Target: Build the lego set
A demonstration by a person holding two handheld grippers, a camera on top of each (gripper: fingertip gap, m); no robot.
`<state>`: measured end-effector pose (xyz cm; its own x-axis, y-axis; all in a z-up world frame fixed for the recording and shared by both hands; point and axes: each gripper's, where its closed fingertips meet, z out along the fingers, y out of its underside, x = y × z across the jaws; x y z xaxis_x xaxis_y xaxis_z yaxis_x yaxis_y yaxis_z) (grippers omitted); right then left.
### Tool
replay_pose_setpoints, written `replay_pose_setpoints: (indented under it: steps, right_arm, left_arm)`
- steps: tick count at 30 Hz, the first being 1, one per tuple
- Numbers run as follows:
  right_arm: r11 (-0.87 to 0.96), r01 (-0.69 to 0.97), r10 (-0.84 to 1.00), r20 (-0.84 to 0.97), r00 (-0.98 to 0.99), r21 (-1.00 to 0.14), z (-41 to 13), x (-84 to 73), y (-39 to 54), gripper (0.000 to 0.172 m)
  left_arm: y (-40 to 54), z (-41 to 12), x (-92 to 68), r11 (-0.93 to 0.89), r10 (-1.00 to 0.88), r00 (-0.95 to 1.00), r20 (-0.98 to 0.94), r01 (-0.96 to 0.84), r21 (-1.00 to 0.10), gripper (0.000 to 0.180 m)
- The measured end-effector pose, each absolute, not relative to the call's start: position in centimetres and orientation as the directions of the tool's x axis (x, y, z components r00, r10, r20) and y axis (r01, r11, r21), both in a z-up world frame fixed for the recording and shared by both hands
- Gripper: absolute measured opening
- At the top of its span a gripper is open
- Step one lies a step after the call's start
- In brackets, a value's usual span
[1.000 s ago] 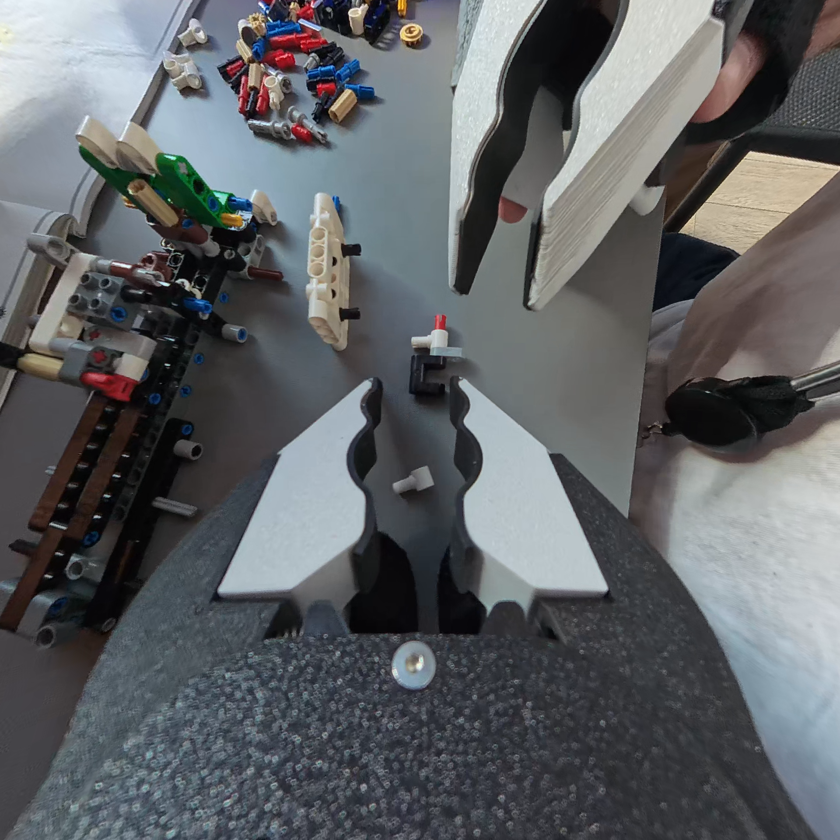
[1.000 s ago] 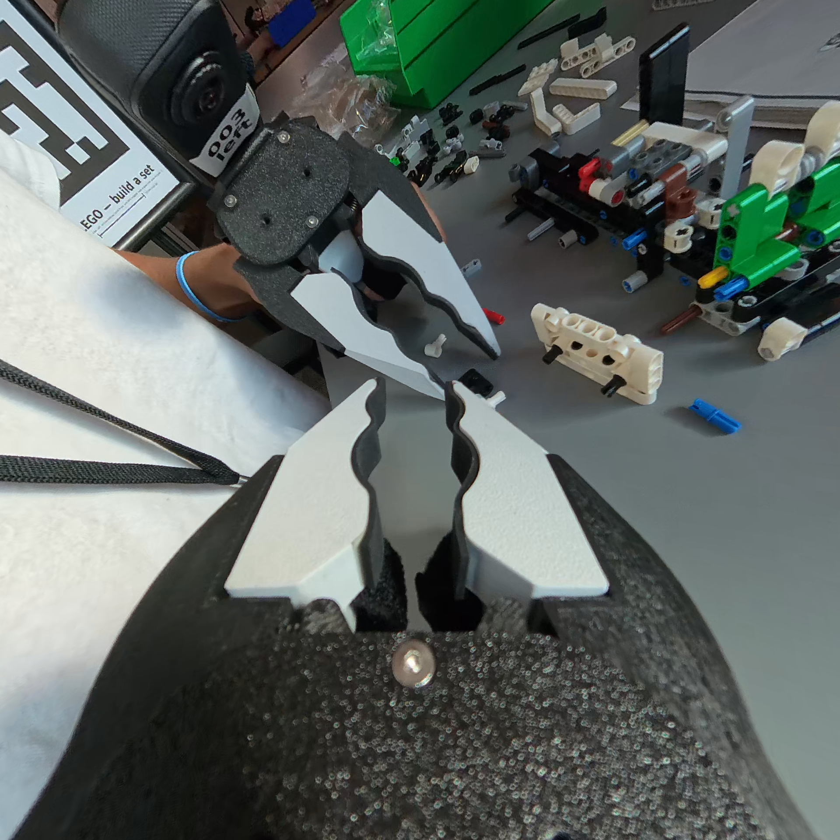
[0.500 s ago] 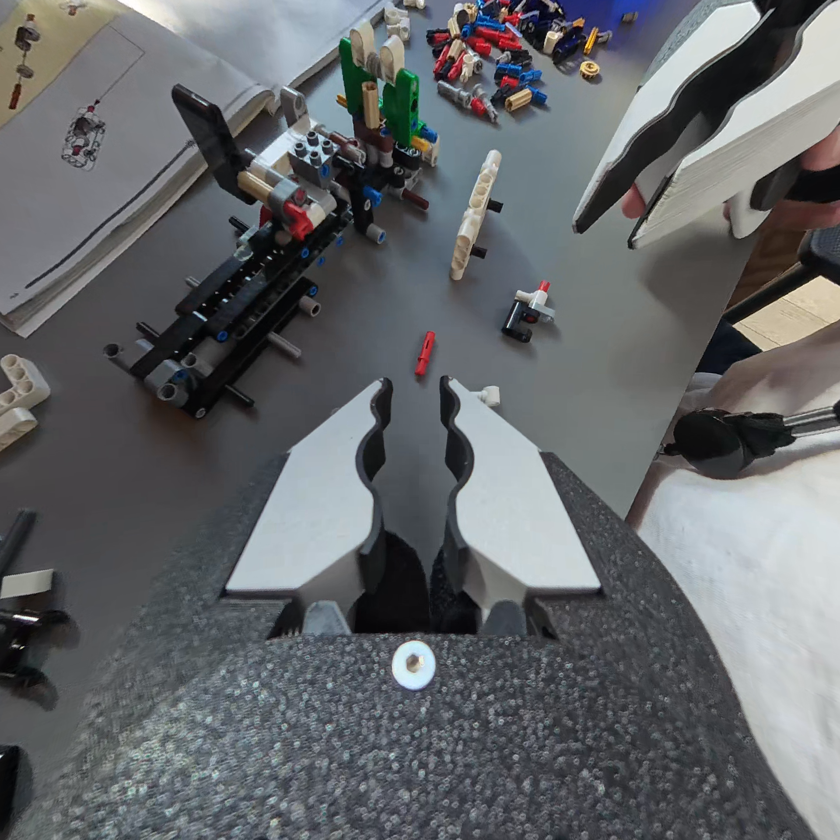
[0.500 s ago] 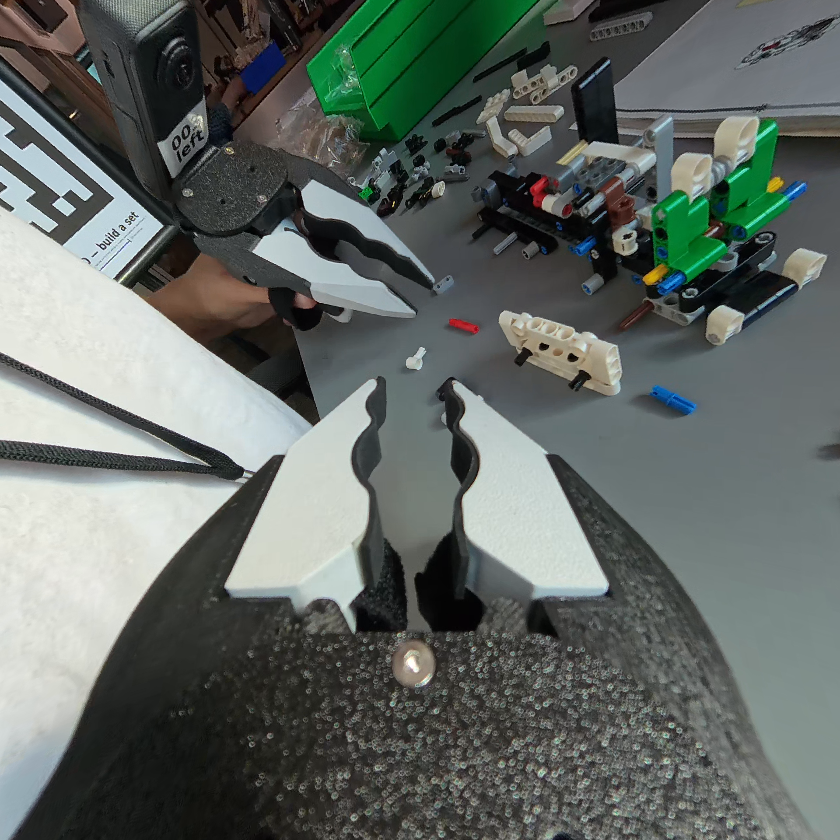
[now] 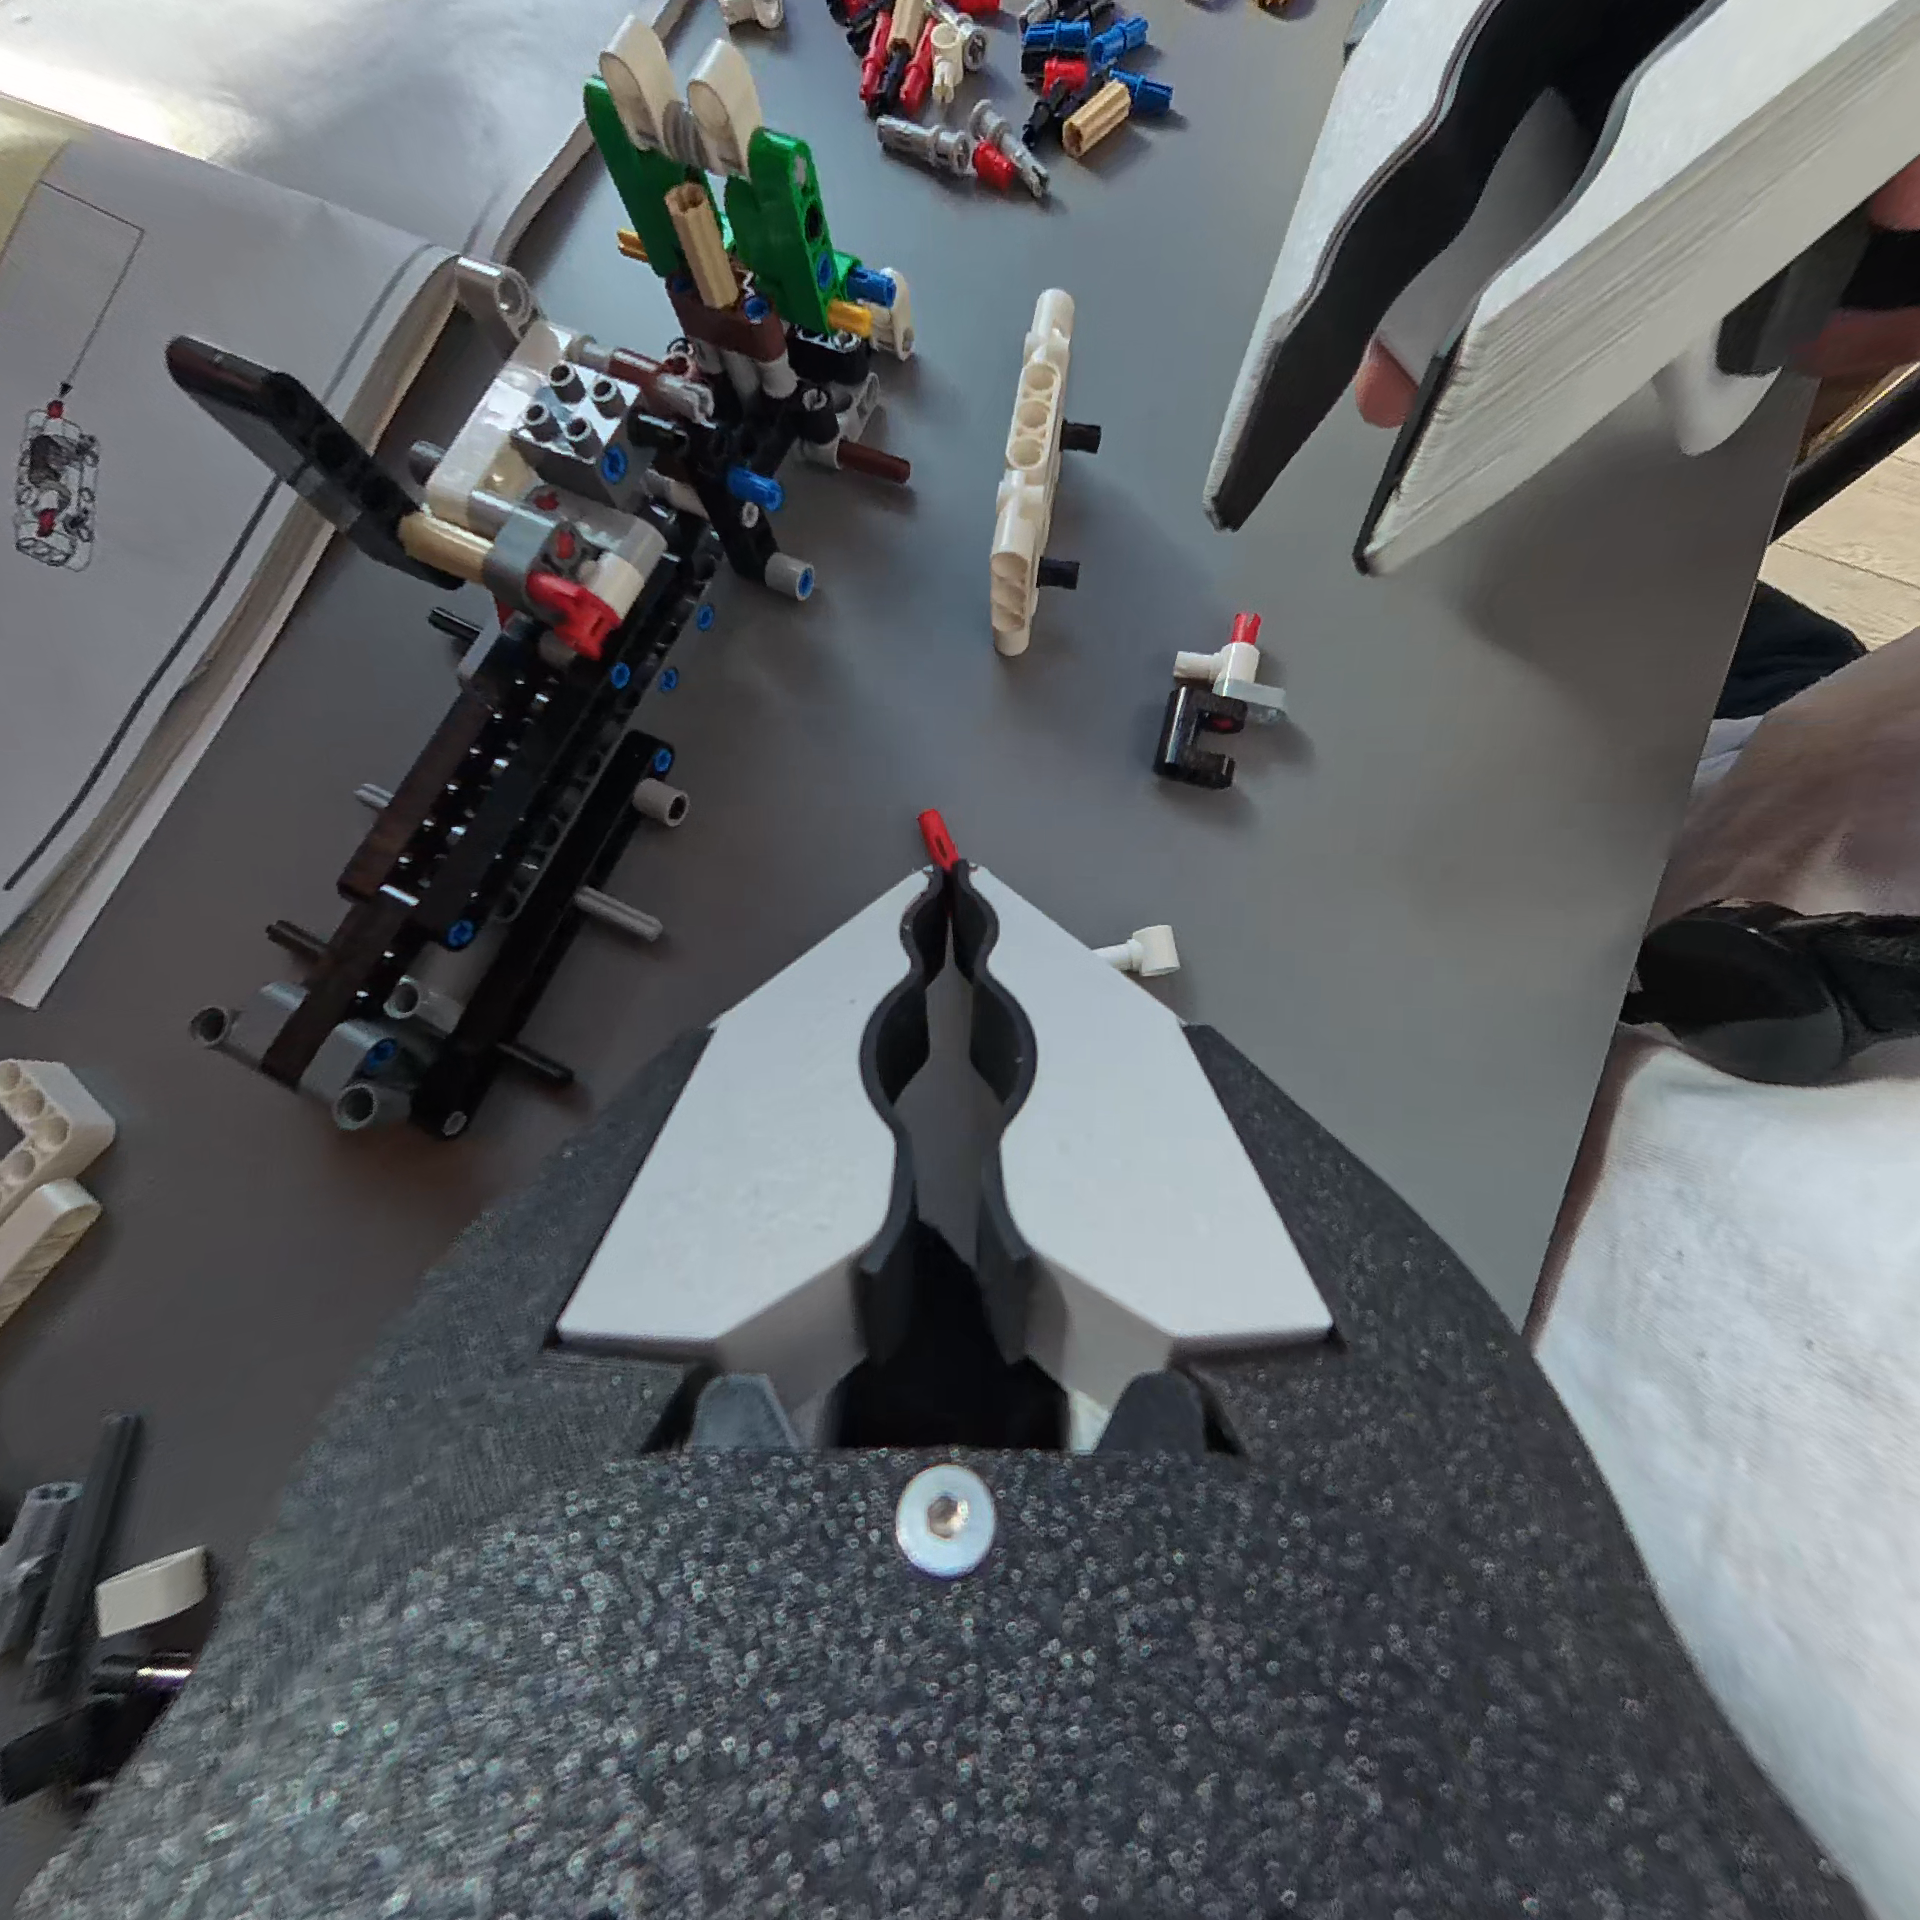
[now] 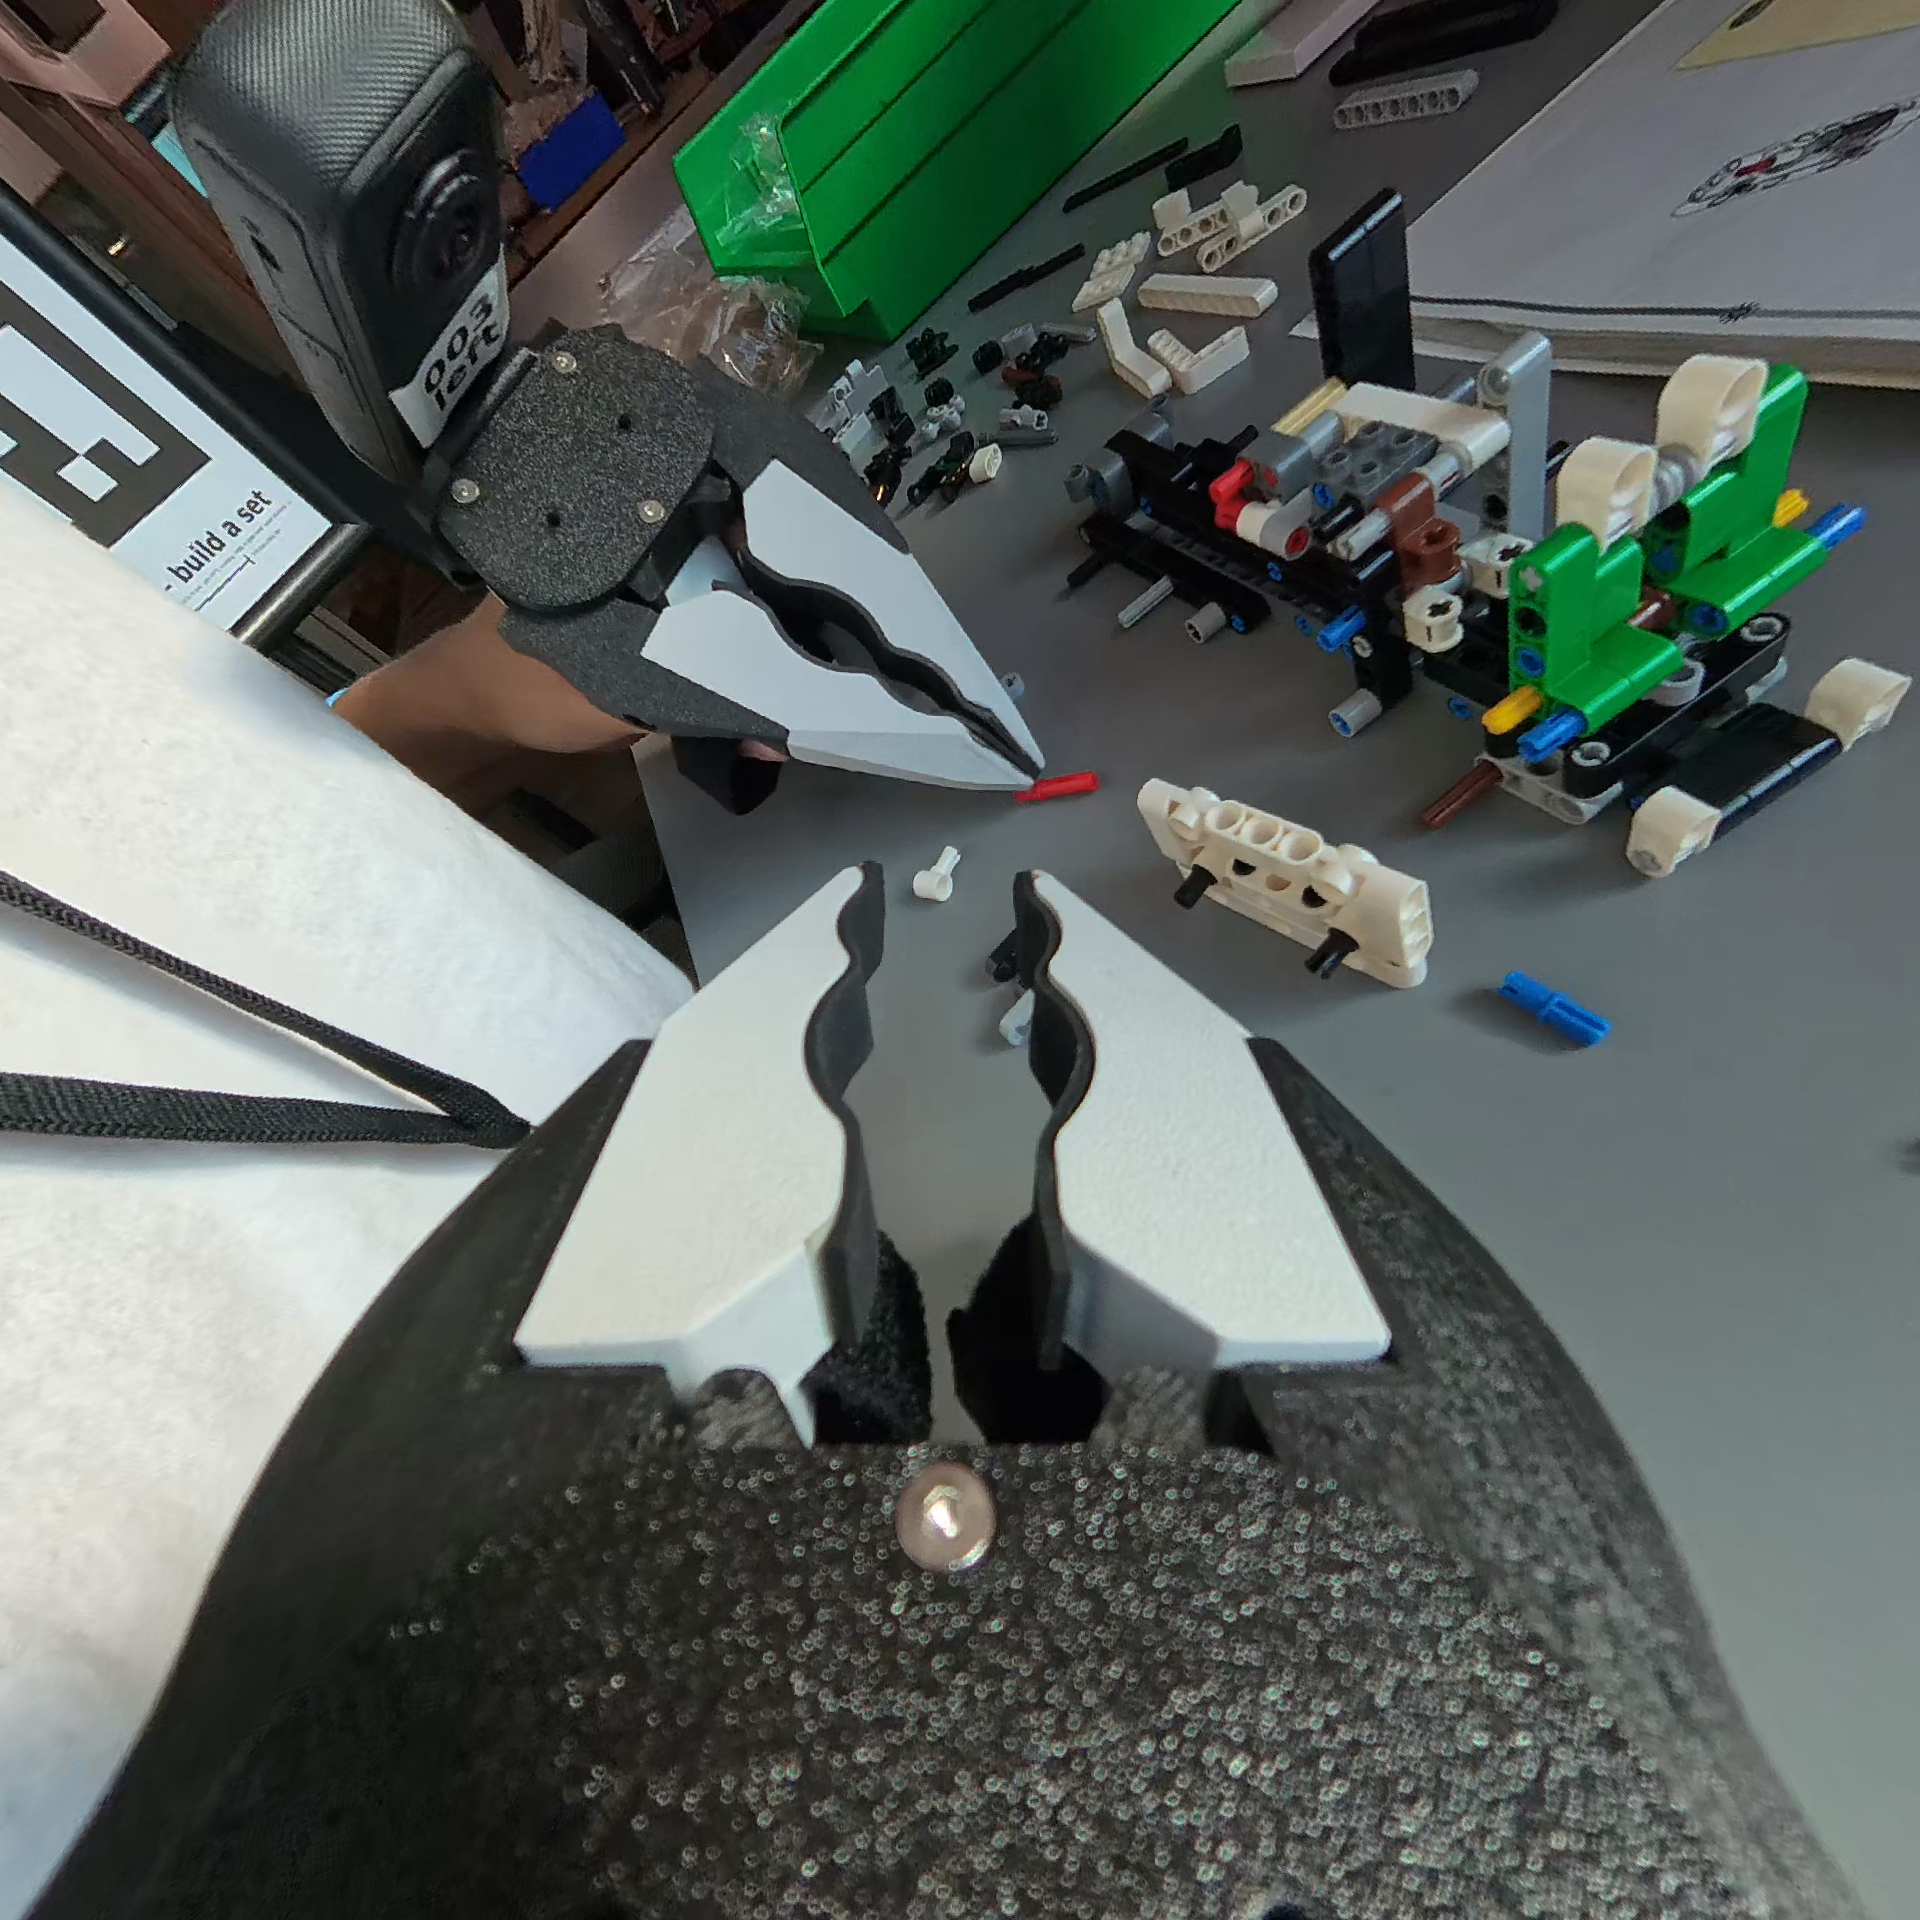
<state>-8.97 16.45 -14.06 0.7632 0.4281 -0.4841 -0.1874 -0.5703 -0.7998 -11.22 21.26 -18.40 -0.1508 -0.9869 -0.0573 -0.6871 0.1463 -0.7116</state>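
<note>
On the grey table top (image 5: 1455, 831), beside the long black-and-brown brick-built model (image 5: 499, 790), the left gripper (image 5: 948, 871) has its tips pinched on one end of a small red plastic pin (image 5: 937, 837), whose long axis runs straight ahead. The right gripper (image 6: 948, 883), well apart, hangs half open, empty, over a tiny white connector peg (image 6: 937, 873).

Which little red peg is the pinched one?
The lone red peg clamped at the left hand-held gripper tips; other red pegs lie piled far off.

Left tool (image 5: 948, 883) pinched — right tool (image 6: 948, 883) agape.
</note>
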Motion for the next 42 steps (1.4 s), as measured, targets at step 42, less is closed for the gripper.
replay_pose_setpoints:
  steps: [42]
  right_arm:
    - [-0.508,-0.177,0.440,-0.431,0.788,-0.843,-12.8,-6.8,14.3,0.023]
  left_arm:
    - [21.3,-17.9,-11.0,-0.019,-0.996,-0.027,0.088,-0.879,-0.477,0.012]
